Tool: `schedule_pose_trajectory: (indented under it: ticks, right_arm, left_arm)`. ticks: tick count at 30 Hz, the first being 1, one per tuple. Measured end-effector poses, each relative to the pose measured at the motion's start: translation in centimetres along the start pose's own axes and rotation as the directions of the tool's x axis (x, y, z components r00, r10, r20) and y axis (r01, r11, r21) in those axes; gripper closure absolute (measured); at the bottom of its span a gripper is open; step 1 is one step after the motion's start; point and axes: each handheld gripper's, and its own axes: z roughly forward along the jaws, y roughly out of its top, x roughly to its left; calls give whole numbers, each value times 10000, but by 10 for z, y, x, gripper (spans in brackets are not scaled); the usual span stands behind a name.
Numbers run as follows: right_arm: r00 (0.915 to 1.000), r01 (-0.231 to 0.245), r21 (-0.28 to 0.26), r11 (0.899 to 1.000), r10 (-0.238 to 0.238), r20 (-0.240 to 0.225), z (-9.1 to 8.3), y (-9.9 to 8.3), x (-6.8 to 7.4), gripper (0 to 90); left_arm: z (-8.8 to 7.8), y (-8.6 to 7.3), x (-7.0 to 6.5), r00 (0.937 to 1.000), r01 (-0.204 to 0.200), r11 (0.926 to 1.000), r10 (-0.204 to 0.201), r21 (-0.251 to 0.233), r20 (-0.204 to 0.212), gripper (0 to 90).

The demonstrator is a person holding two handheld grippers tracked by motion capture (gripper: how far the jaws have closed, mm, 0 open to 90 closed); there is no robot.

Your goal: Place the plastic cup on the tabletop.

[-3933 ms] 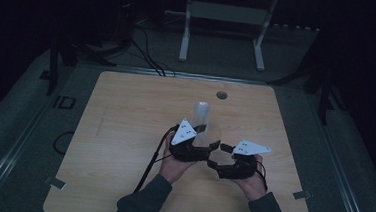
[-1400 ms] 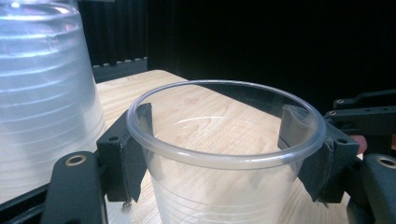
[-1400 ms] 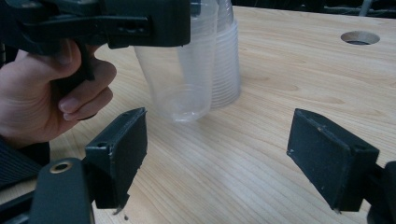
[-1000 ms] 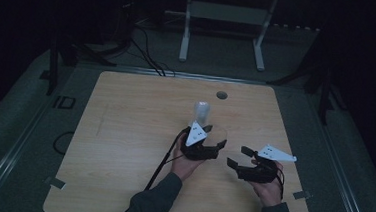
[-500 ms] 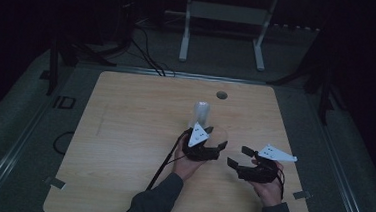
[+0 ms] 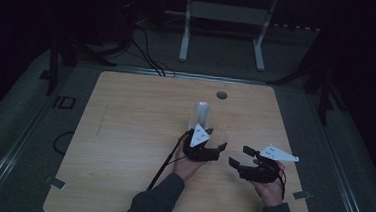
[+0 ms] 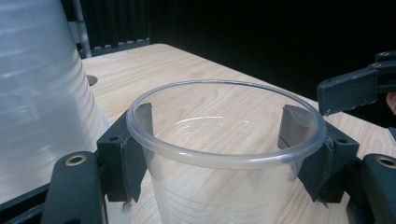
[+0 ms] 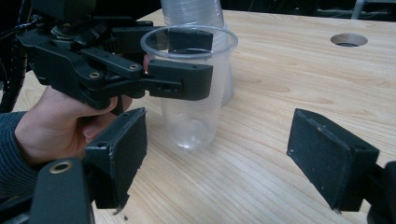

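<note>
gripping the clear plastic cup [image 8: 194,88] just under its rim, the left gripper [image 6: 204,148] holds it upright on the table [image 6: 124,131], just beside the inverted cup stack [image 8: 192,11]. a harder squeeze could buckle the thin wall; a sideways swing could topple the stack. the right gripper [image 6: 242,157] waits nearby, jaws spread wide and empty.

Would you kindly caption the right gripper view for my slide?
Left tool grips a clear plastic cup upright on the wooden table; right tool open nearby.
</note>
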Motion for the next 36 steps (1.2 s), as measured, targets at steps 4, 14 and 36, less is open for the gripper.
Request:
schedule_pose_trajectory:
  ticks: [4,14,36]
  right_arm:
    - [10000,-18,0,10000,18,7,0,0,0,199]
    - [10000,-59,-49,10000,59,41,-1,0,-1,199]
    - [10000,-62,-43,10000,63,31,-2,-1,-2,199]
  left_arm:
    - [1,-1,-1,10000,-16,10000,16,78,-21,271]
    - [6,-6,-3,9999,-117,9996,119,269,-70,270]
    - [8,-13,-5,9991,-296,9978,313,586,-281,258]
